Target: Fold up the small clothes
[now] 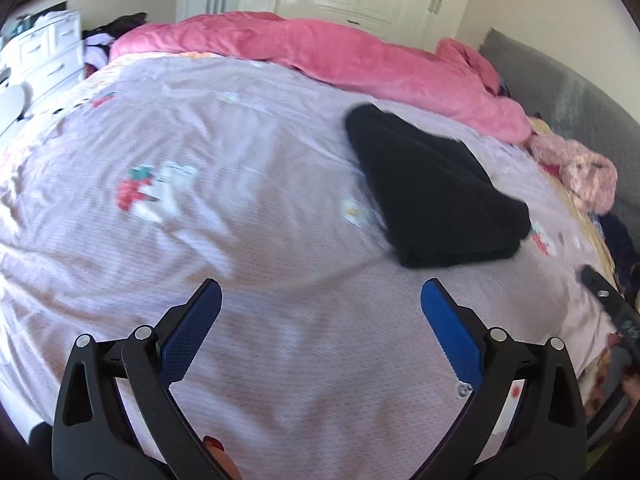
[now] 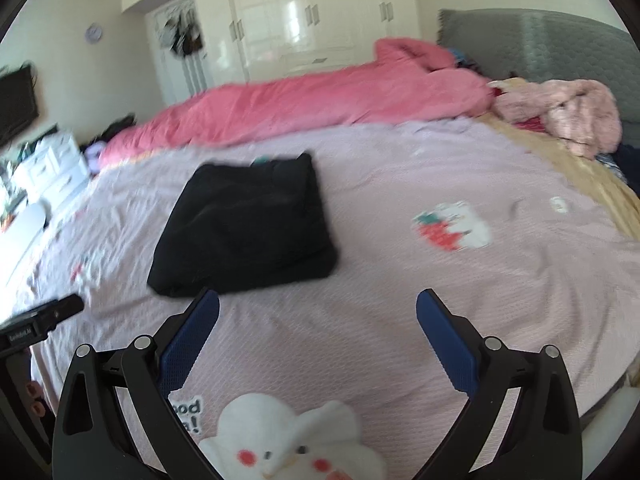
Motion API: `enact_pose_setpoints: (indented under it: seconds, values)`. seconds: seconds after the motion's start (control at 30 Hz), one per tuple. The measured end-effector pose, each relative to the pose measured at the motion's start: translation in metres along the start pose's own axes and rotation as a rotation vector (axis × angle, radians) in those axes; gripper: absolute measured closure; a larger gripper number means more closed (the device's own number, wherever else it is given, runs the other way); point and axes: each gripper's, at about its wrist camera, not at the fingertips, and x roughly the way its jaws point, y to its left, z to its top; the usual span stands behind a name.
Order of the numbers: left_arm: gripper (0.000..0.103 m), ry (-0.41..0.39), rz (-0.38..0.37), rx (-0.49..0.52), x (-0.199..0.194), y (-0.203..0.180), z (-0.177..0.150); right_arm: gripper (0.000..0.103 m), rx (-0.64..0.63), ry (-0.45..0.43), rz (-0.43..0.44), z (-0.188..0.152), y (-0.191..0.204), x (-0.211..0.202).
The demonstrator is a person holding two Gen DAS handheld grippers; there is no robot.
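The pale pink printed bedspread [image 2: 360, 320] bore black letters reading "ood" [image 2: 186, 409] above "a!", partly cut off. White lettering on the other black hand-held gripper [image 2: 40, 318] was too blurred to read.

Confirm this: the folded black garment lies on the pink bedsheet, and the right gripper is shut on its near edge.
Not quite. The black garment does lie folded on the bedsheet, but the right gripper is not shut on it: the right wrist view shows its jaws spread wide, holding nothing, the garment lying just beyond them.
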Motion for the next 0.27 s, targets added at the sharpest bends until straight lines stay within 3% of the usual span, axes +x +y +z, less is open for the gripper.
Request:
enact_pose_setpoints:
  seconds: [0.17,0.27]
  values:
    - [0.009,-0.033,0.105,-0.099,-0.012,0.074,0.027,0.005,0.219,-0.110,-0.085,0.003,-0.081,-0.055]
    - [0.009,-0.049,0.224,-0.150,-0.016,0.139,0.044,0.005,0.346,-0.129,-0.263,-0.016,-0.154,-0.090]
